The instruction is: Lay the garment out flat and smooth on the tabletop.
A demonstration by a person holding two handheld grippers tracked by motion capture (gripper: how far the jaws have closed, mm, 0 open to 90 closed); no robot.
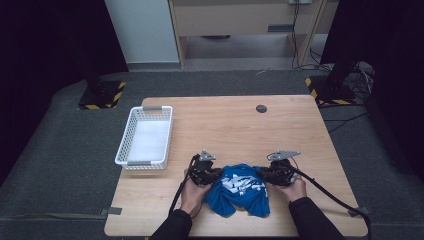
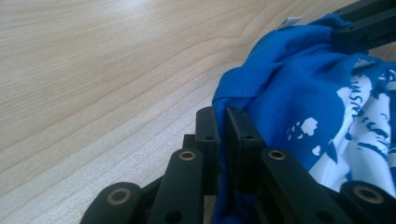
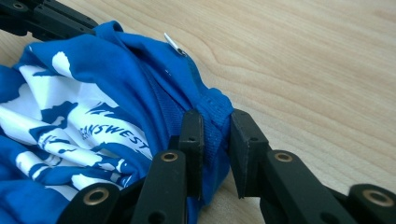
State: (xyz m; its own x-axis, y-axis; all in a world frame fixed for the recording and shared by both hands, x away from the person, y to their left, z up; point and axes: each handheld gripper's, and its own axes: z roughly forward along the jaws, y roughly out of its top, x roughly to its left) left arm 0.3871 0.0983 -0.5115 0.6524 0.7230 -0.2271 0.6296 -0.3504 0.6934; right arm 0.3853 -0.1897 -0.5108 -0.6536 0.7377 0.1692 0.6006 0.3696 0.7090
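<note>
Crumpled blue T-shirt with white print lies bunched near the table's front edge.

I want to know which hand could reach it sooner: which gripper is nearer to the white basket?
Left. The left gripper sits just right of the white basket, near its front corner; the right gripper is beyond the blue shirt.

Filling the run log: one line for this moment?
left gripper: shut on blue shirt | right gripper: shut on blue shirt | shirt on table | white basket: empty

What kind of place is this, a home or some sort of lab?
Probably a lab or recording studio: black curtains, stands on hazard-striped bases, loose cables on grey carpet, and one wooden table with a blue shirt and white basket.
</note>
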